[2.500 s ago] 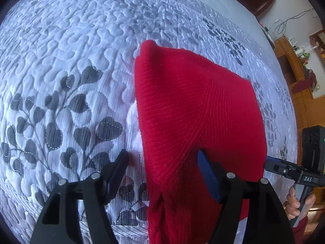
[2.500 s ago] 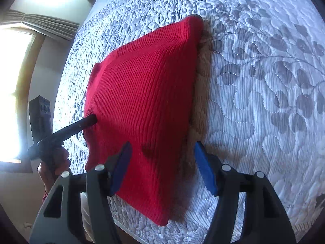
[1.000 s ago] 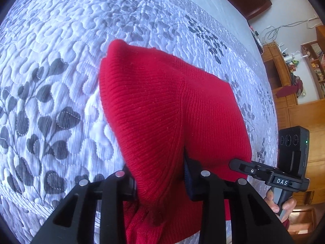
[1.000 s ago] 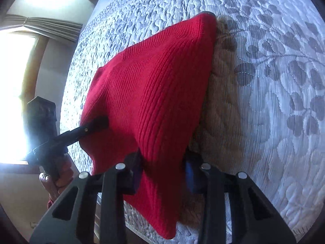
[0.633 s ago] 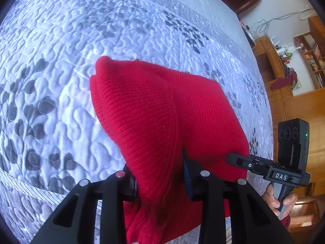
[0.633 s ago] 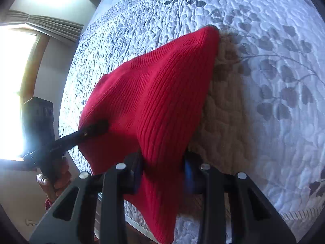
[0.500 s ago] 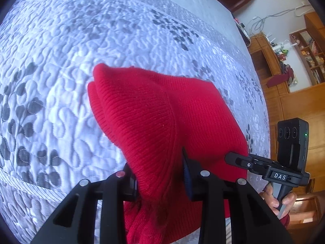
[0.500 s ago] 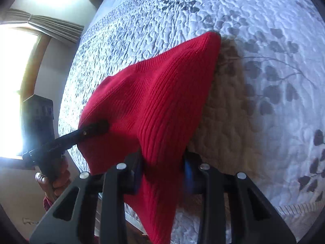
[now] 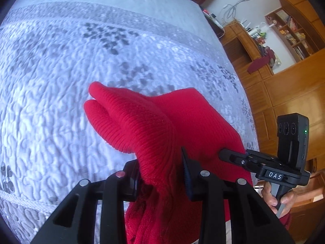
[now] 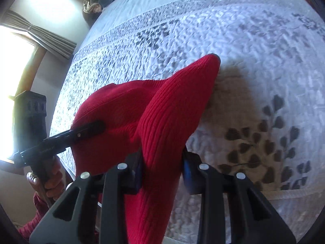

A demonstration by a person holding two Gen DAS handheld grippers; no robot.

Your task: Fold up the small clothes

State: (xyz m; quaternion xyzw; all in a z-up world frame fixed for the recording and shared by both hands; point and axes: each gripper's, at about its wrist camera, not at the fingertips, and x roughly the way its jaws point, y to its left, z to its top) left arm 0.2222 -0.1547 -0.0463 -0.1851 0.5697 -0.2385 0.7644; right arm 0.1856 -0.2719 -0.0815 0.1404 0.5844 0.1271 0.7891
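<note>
Since the earlier frames, both grippers have lifted the red knit garment (image 9: pixel 154 126) off the quilted bedspread (image 9: pixel 61 65), and its far edge now hangs clear above the grey leaf pattern instead of lying flat. Largest in view, the bedspread fills the upper field from nine o'clock to two o'clock in the left wrist view, blurred. A wooden shelf unit (image 9: pixel 284 30) stands at two o'clock there; in the right wrist view a bright window with curtains (image 10: pixel 26 40) sits at nine o'clock. The garment bunches at centre in both views, its folded end pointing toward eleven o'clock in the left wrist view and one o'clock in the right wrist view (image 10: pixel 178 101). The left gripper (image 9: pixel 160 174) is clenched on one corner of the garment at six o'clock. The right gripper (image 10: pixel 162 162) pinches the other corner, also at six o'clock. A hand (image 9: pixel 278 197) holds the right gripper's handle at four o'clock.
</note>
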